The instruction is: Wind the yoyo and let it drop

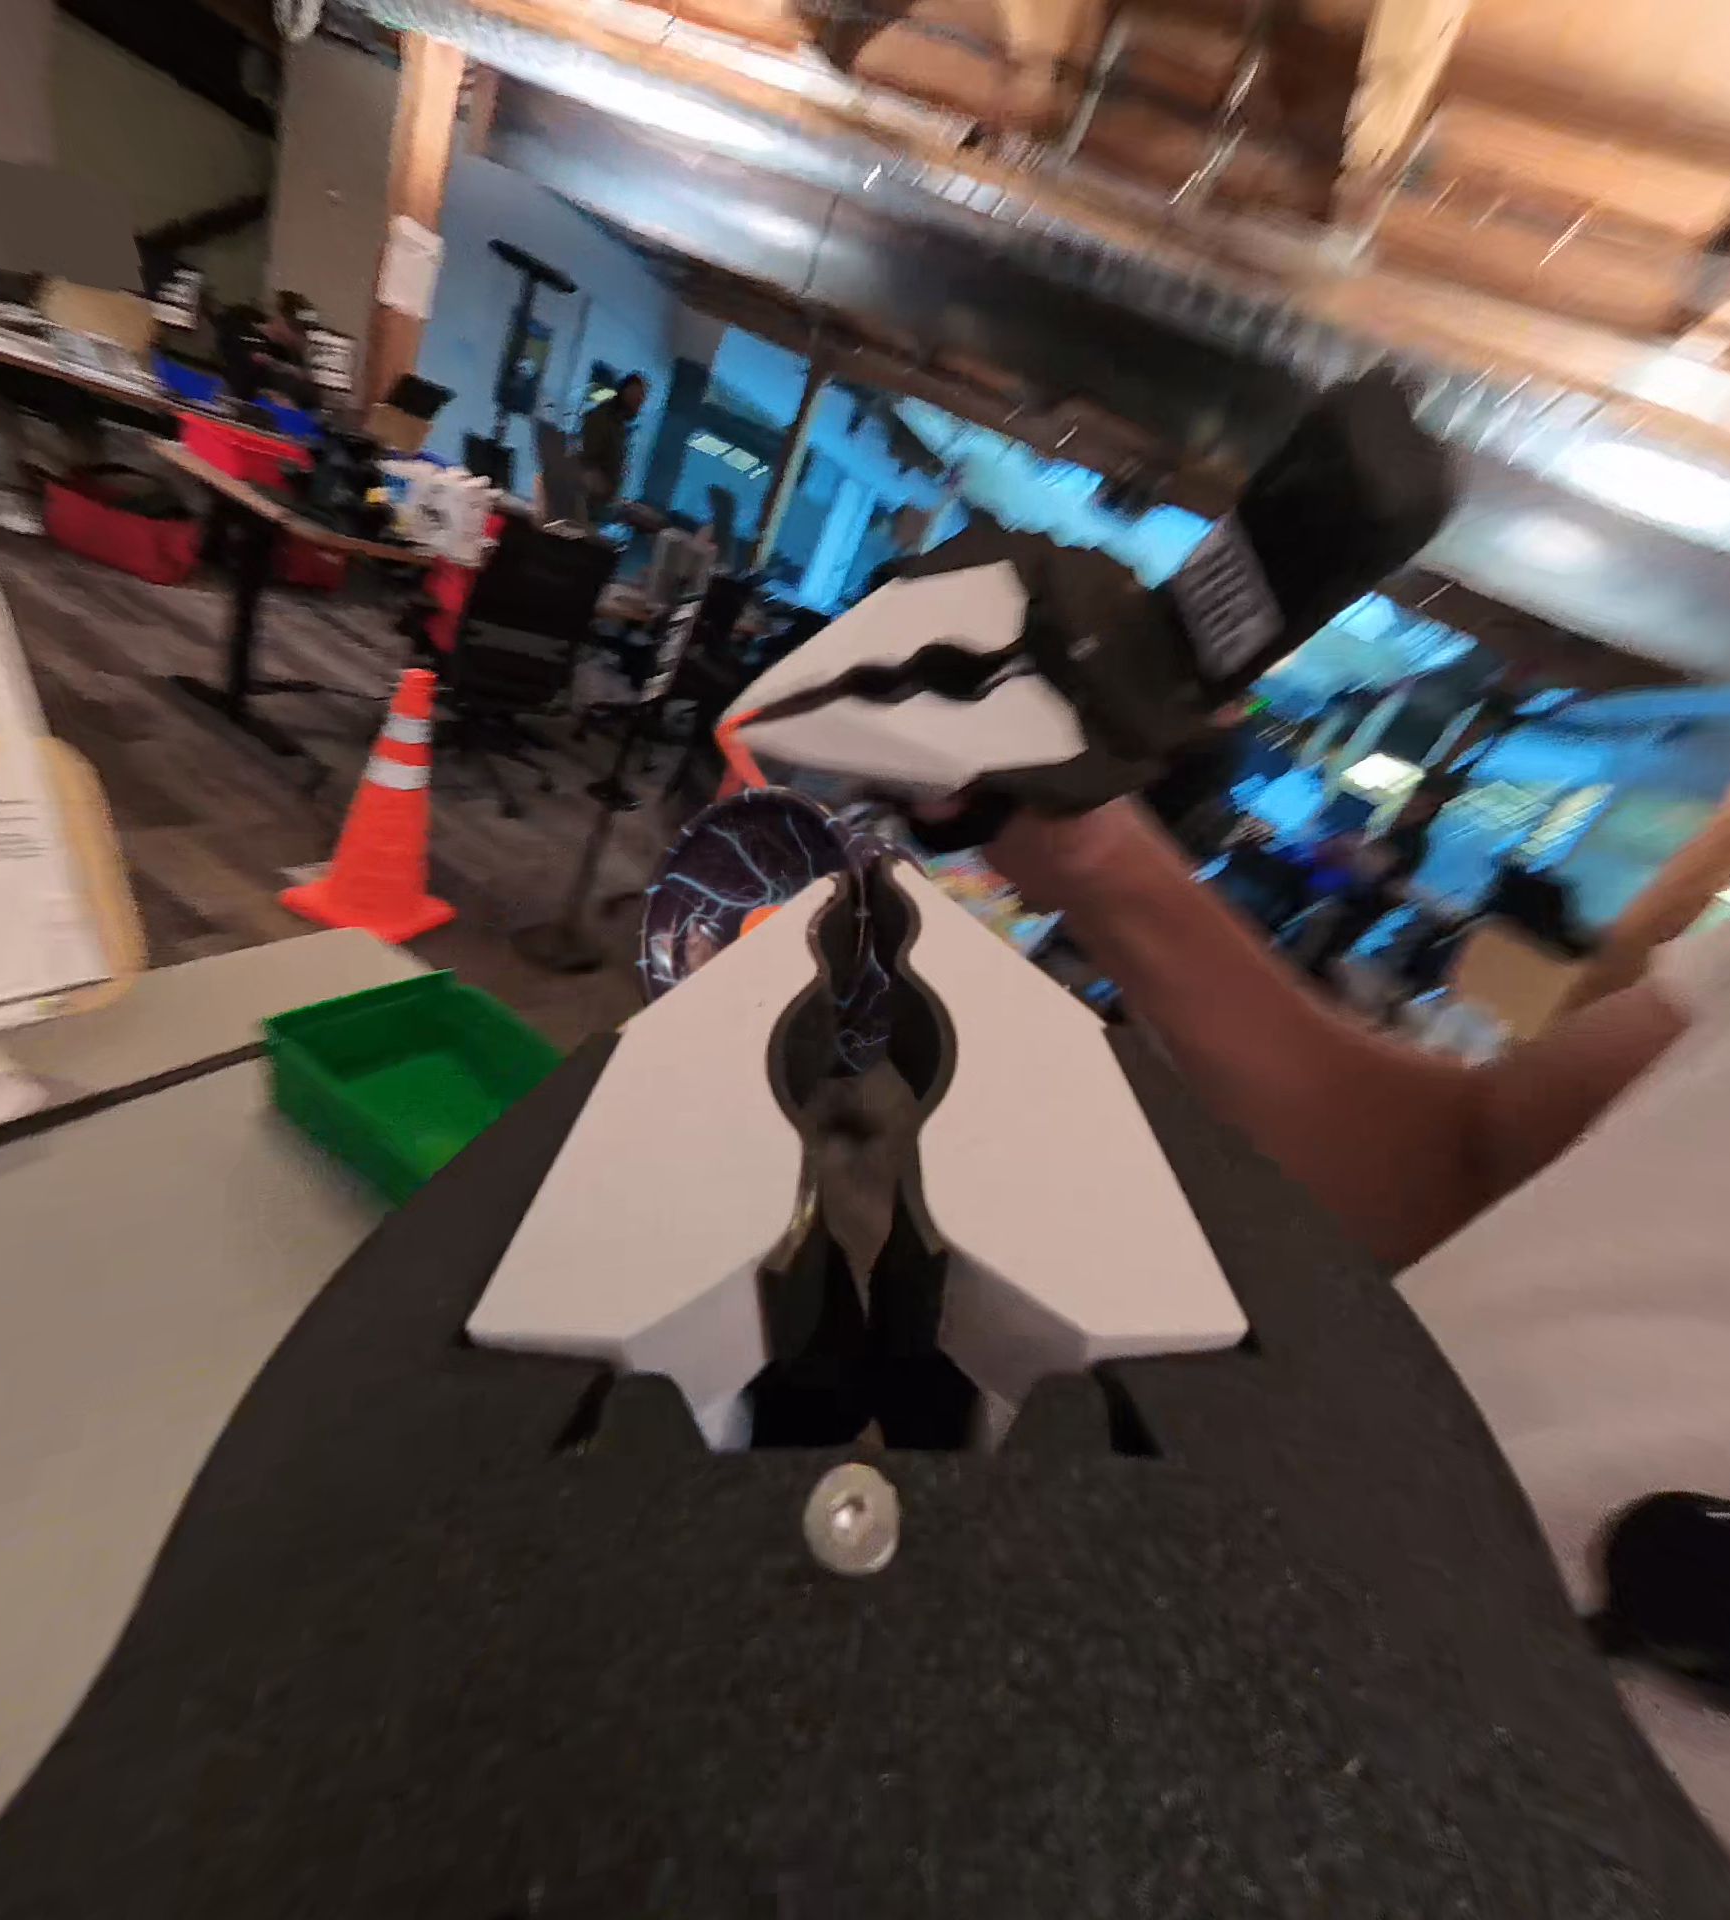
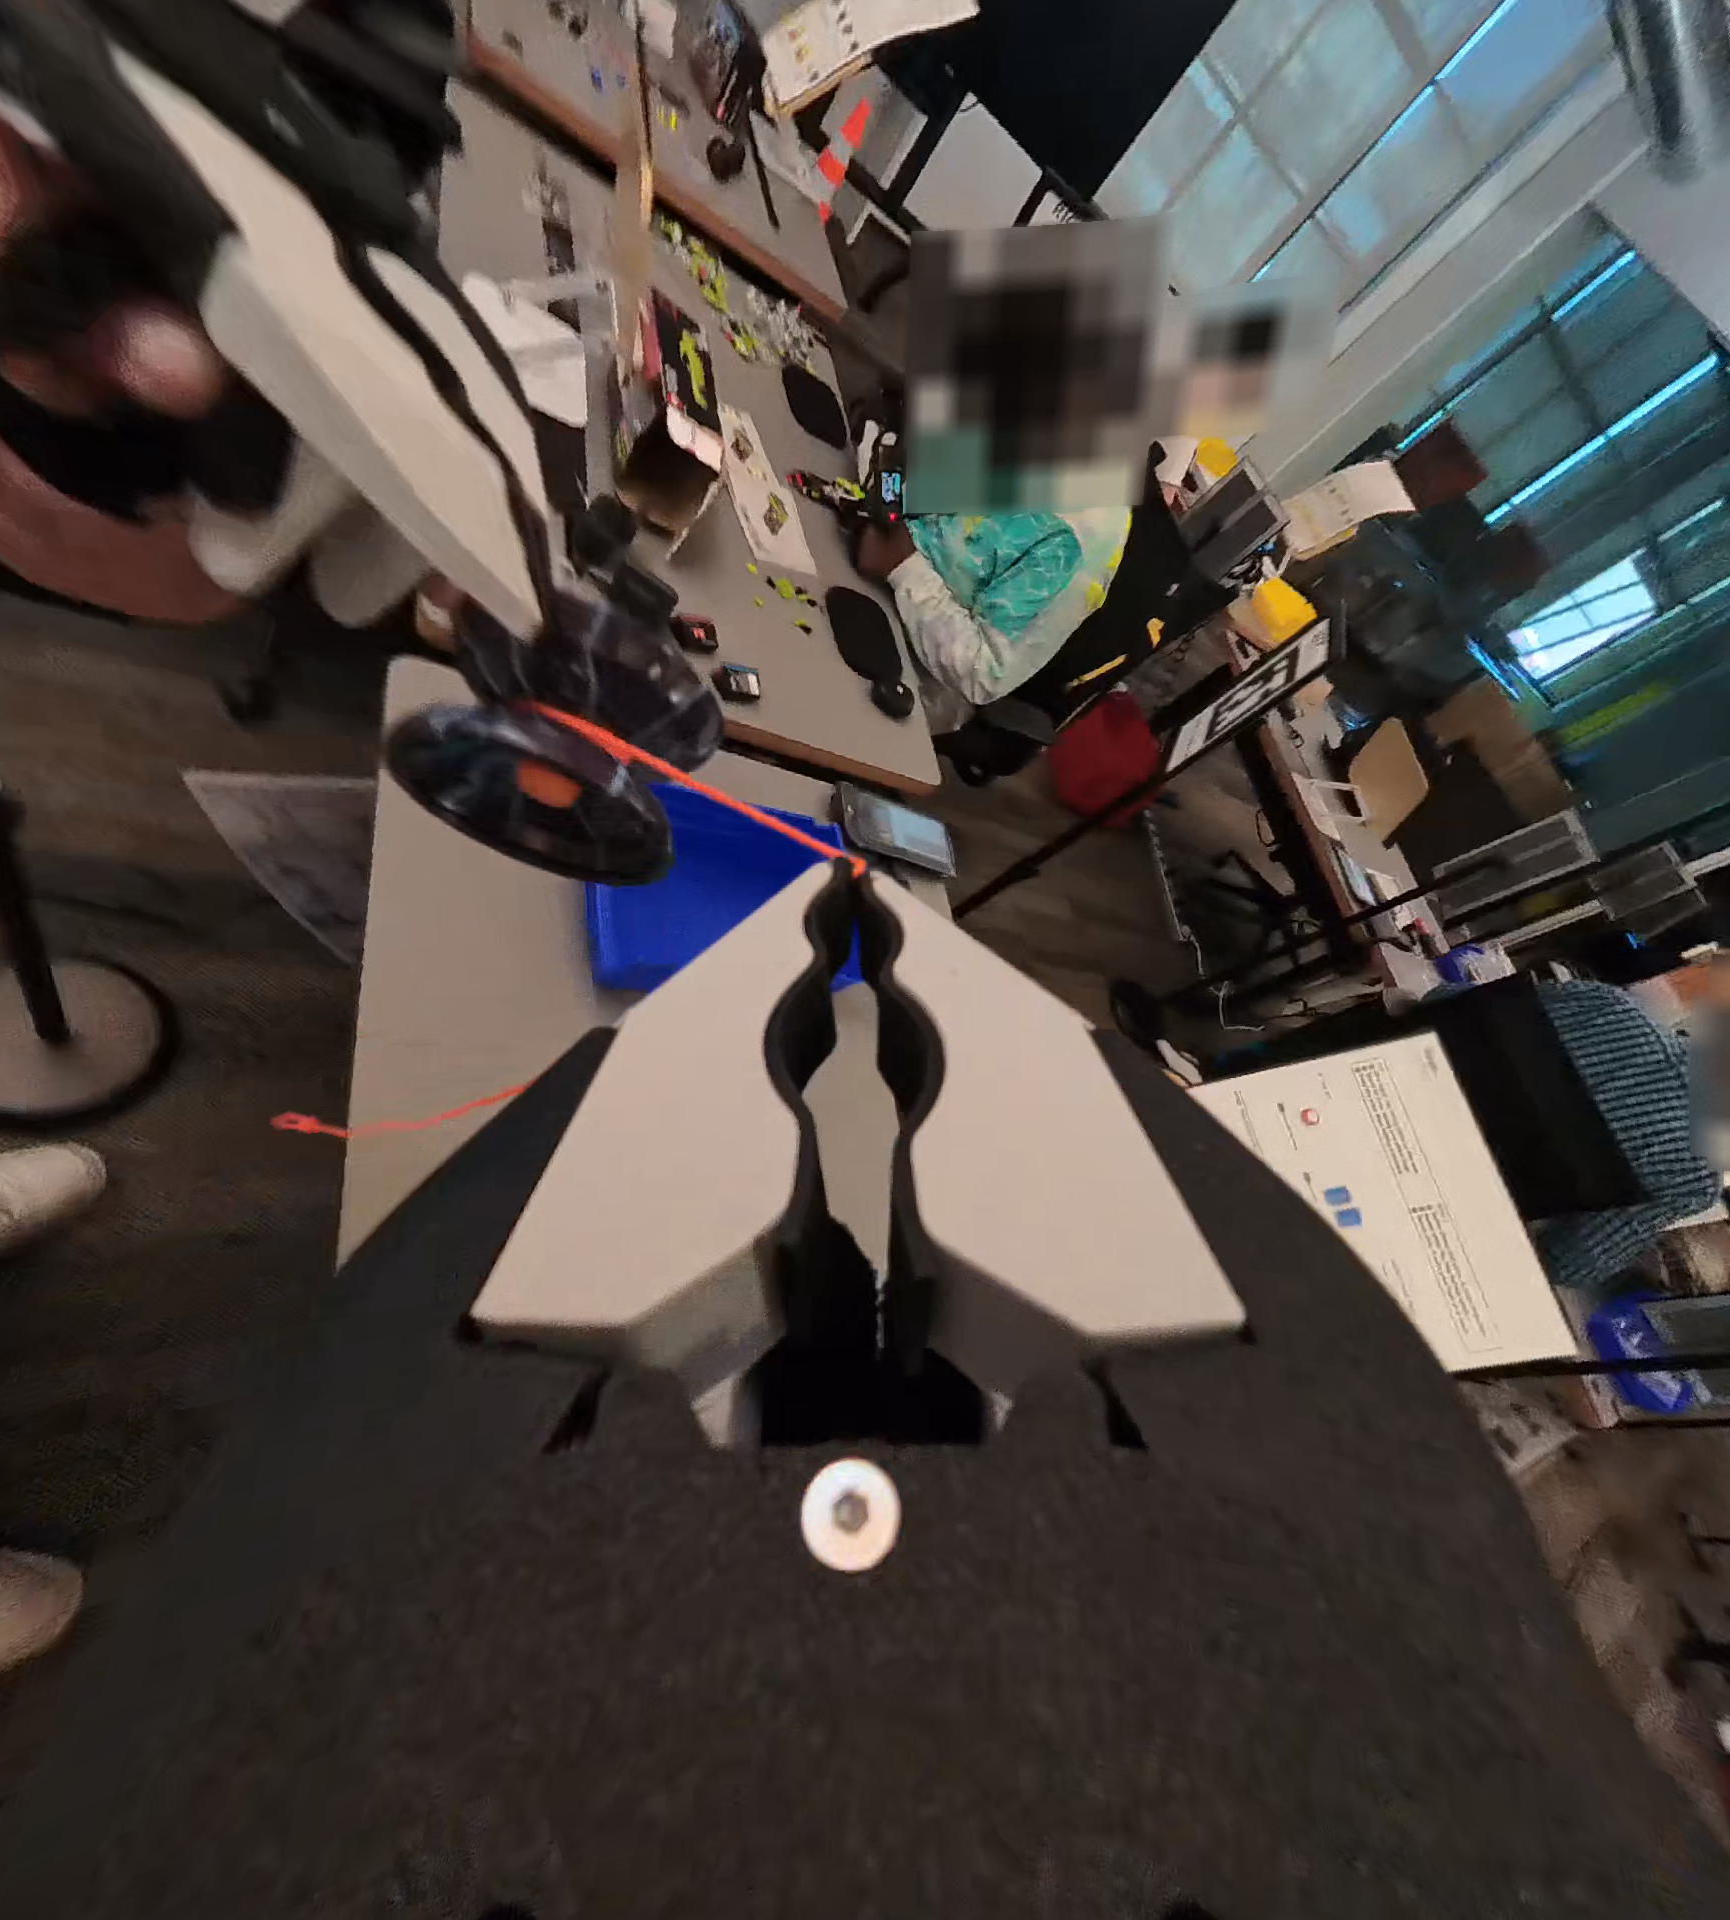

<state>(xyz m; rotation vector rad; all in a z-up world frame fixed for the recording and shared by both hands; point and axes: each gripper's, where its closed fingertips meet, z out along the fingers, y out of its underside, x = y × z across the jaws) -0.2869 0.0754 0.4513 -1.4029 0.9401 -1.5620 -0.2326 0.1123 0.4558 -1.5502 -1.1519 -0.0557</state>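
The yoyo (image 1: 726, 894) is dark purple with pale blue streaks and an orange hub. My left gripper (image 1: 853, 883) is shut on its rim and holds it in the air. In the right wrist view the yoyo (image 2: 528, 790) hangs from the left gripper (image 2: 541, 613), which comes in from the upper left. An orange string (image 2: 695, 792) runs taut from the yoyo's groove to my right gripper (image 2: 856, 871), which is shut on it. The string's loose looped end (image 2: 295, 1122) trails to the left. In the left wrist view the right gripper (image 1: 736, 732) is just above the yoyo.
A green bin (image 1: 404, 1081) sits on the grey table (image 1: 61, 1299) below left. A blue bin (image 2: 715, 904) lies on the table under the yoyo. An orange cone (image 1: 383, 821) and a stand base (image 2: 40, 1029) are on the floor. A person (image 2: 996, 603) sits at a far table. One gripper's finger ends stand about 7 centimetres off the other's.
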